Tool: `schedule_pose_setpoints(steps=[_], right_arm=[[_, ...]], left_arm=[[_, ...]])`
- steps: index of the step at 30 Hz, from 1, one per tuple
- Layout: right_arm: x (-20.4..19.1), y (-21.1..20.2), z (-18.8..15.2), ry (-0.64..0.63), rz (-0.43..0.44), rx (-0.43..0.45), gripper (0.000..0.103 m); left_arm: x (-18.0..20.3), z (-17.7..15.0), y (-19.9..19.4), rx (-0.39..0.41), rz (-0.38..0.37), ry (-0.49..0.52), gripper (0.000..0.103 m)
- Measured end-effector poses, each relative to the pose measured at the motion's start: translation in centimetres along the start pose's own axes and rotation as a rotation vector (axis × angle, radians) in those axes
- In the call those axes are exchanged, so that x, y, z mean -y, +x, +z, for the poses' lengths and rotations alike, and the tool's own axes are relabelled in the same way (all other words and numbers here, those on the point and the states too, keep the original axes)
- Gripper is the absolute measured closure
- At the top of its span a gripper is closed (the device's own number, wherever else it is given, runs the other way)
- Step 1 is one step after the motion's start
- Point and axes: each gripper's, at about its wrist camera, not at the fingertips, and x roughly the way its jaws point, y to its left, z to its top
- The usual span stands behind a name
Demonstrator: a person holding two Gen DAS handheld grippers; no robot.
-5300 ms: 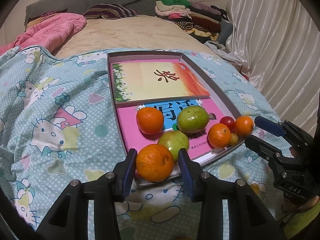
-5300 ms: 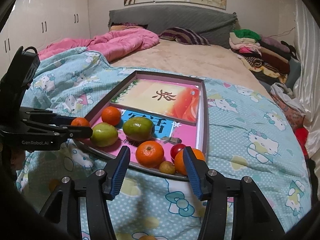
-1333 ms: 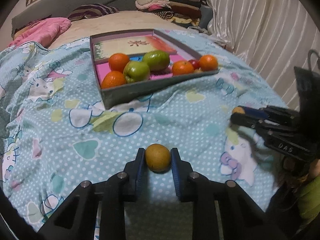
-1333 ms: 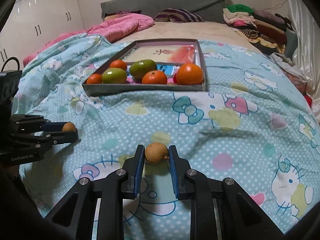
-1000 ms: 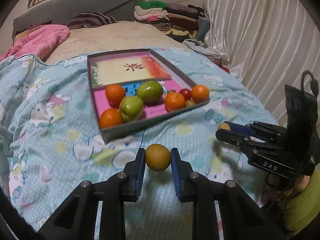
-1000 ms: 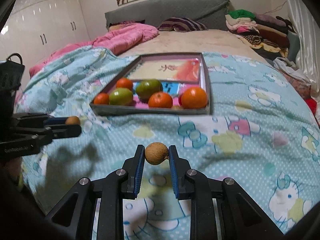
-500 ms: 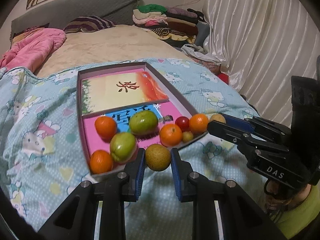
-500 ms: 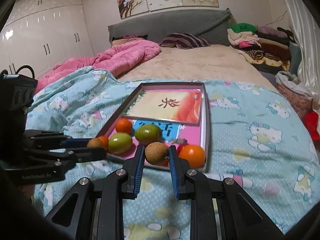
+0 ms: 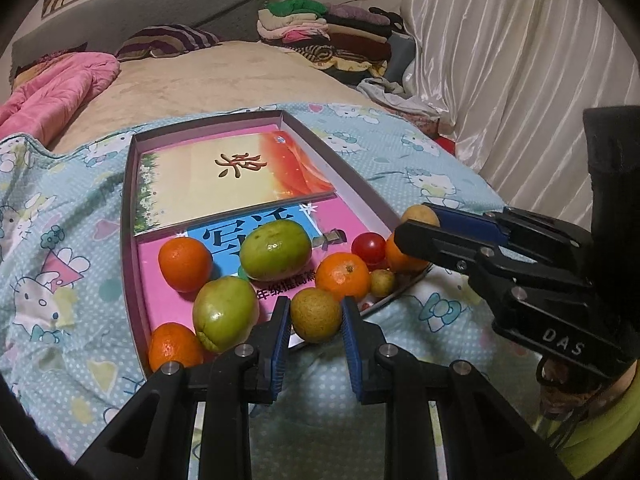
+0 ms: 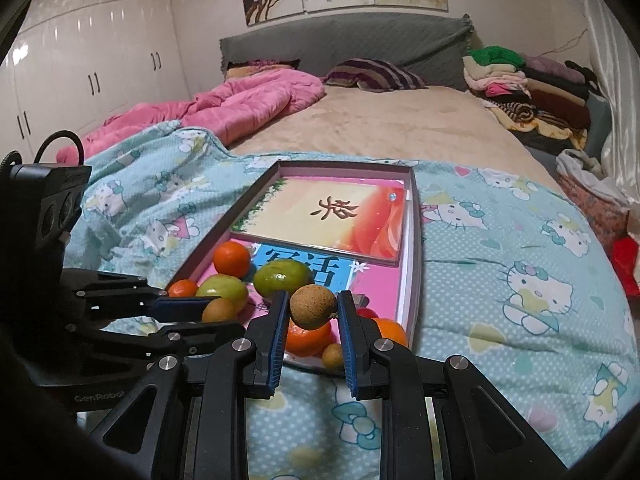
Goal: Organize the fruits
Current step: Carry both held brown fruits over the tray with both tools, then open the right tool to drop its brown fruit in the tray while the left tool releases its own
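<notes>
My left gripper [image 9: 314, 316] is shut on a small yellow-brown fruit [image 9: 316, 314], held over the near edge of the grey tray [image 9: 127, 200]. My right gripper [image 10: 313, 308] is shut on a small round brown fruit [image 10: 313, 306] above the tray's near right corner [image 10: 416, 240]. The tray holds two books at the far end. Near me in it lie oranges [image 9: 185, 264], two green fruits [image 9: 276, 250], a red tomato [image 9: 369, 245] and a small yellow fruit [image 9: 382, 282]. The right gripper's fingers [image 9: 452, 240] cover part of an orange in the left wrist view.
The tray lies on a blue cartoon-print blanket [image 10: 520, 280] on a bed. A pink quilt [image 10: 240, 104] is bunched at the far left, and a striped pillow [image 10: 376, 74] lies at the headboard. Folded clothes [image 10: 520, 80] are stacked far right. A white curtain [image 9: 520, 60] hangs on the right.
Both grippers have travelled forward from the blanket's near part to the tray's near edge, each still carrying its small fruit.
</notes>
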Motion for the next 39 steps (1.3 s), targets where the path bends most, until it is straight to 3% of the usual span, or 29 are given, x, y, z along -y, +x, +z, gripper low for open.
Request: schedule_pose_setpoints(steps=[26, 39], right_arm=[[-0.5, 3.0, -1.4, -0.098, -0.016, -0.089, 0.078], [-0.8, 2.5, -2.1, -0.112, -0.017, -0.085, 0.069]], left_arm=[[-1.4, -0.3, 1.6, -0.031, 0.033, -0.021, 0.077], [-1.4, -0.3, 1.7, -0.031, 0.033, -0.021, 0.077]])
